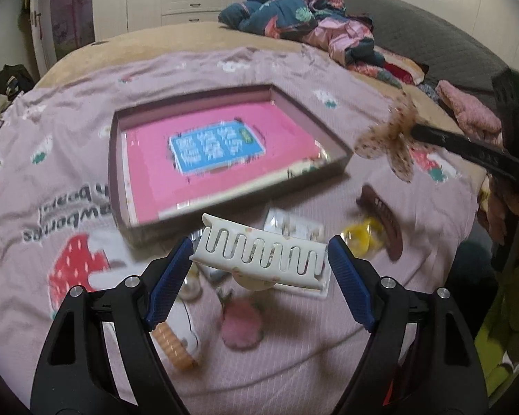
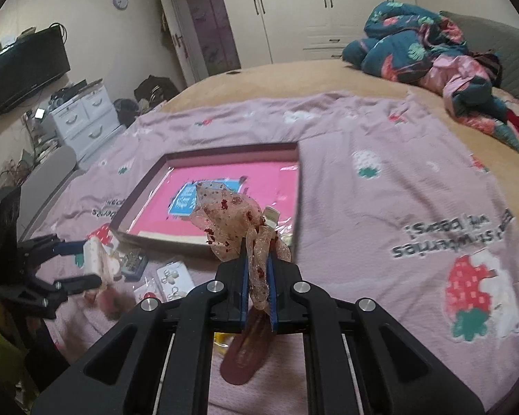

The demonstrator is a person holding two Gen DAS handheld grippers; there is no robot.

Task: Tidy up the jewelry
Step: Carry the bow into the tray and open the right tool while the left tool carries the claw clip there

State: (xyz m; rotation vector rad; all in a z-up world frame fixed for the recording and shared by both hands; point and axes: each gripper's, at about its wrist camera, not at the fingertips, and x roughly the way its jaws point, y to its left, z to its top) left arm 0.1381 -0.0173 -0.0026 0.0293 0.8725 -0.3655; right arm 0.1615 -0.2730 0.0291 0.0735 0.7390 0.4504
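My left gripper [image 1: 261,259] is shut on a white hair claw clip [image 1: 259,259], held above the pink bedspread just in front of the shallow box [image 1: 121,159] with a pink lining. It also shows in the right wrist view [image 2: 93,263]. My right gripper [image 2: 258,259] is shut on a sheer dotted bow hair clip [image 2: 225,214], held near the box's right front corner; the bow also shows in the left wrist view [image 1: 387,138].
A brown claw clip [image 1: 384,221], a yellow piece [image 1: 361,237], earring cards [image 2: 173,278], an orange bead bracelet [image 1: 173,344] and a pink strawberry clip [image 1: 240,321] lie in front of the box. Piled clothes [image 1: 294,10] sit at the bed's far end.
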